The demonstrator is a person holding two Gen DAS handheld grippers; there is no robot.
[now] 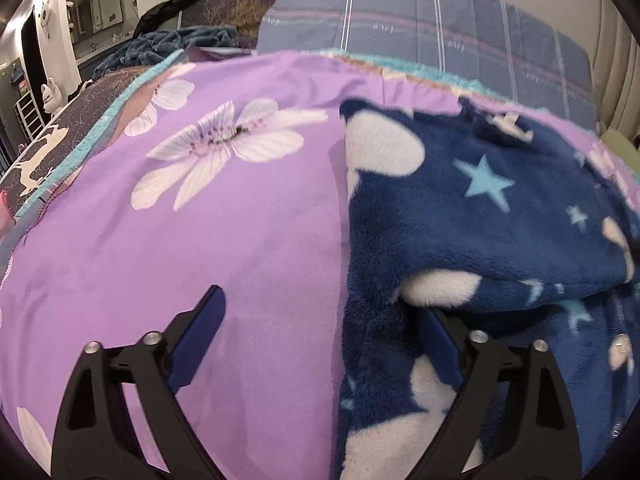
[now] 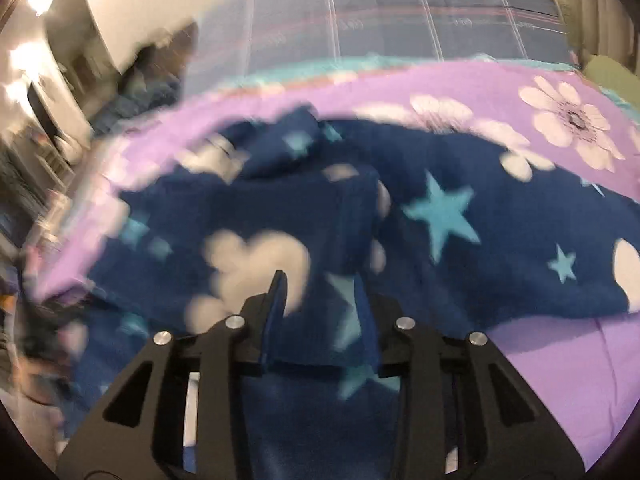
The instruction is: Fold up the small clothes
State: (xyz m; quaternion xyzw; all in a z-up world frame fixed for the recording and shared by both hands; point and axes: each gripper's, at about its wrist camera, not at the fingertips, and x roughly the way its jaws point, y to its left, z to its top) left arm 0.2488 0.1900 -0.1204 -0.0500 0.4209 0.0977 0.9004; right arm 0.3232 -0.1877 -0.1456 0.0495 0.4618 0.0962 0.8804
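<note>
A navy fleece garment (image 1: 480,216) (pale stars and white blotches) is spread rumpled on the purple floral bedsheet (image 1: 200,240). The left tool (image 1: 320,312) is held spread; a fold is pinched by the right tool (image 2: 320,292).

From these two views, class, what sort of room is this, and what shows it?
Most likely a bedroom. The navy star-patterned fleece garment lies on a purple flowered bedsheet, a blue-grey checked quilt lies behind it, and a doorway opens at far left.
</note>
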